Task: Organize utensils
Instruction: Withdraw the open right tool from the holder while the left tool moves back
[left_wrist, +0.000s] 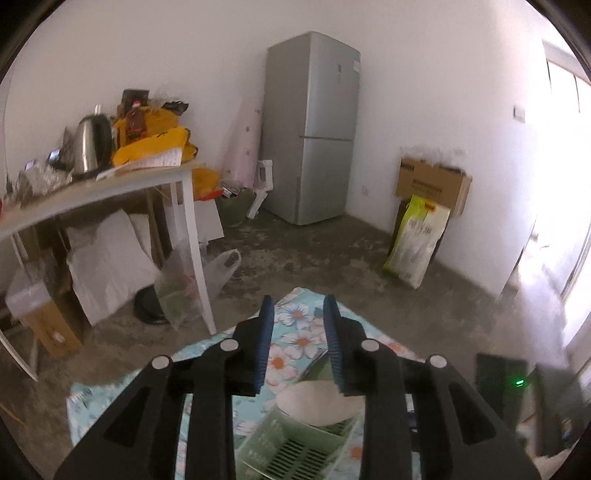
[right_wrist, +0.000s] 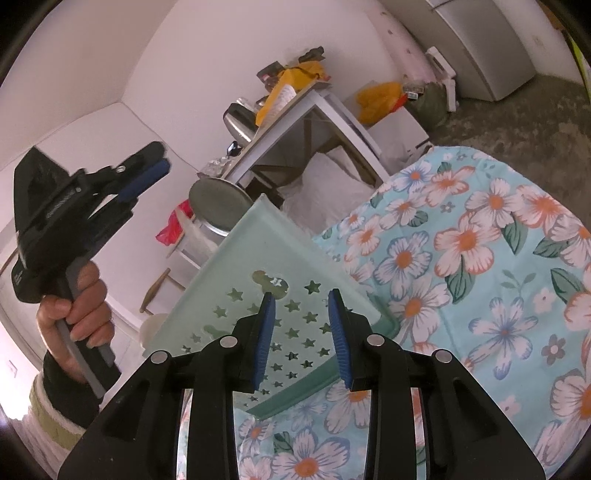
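My left gripper (left_wrist: 299, 302) is open and empty, held high above the floral tablecloth (left_wrist: 295, 332). Below it sits a pale green slotted utensil basket (left_wrist: 291, 446) with a white bowl-like object (left_wrist: 317, 404) resting on its rim. My right gripper (right_wrist: 303, 295) is open and empty, just above the green basket's star-holed side (right_wrist: 258, 273), which lies on the floral tablecloth (right_wrist: 480, 277). The left gripper (right_wrist: 155, 166) also shows in the right wrist view, raised in a hand at the left, its jaws slightly apart. No utensils are visible.
A white side table (left_wrist: 110, 188) carries a steel kettle (left_wrist: 92, 144) and yellow bags. A grey fridge (left_wrist: 314, 125) stands by the far wall. Cardboard boxes (left_wrist: 432, 184) and a sack (left_wrist: 417, 240) lean at right. A round metal lid (right_wrist: 218, 203) stands beside the basket.
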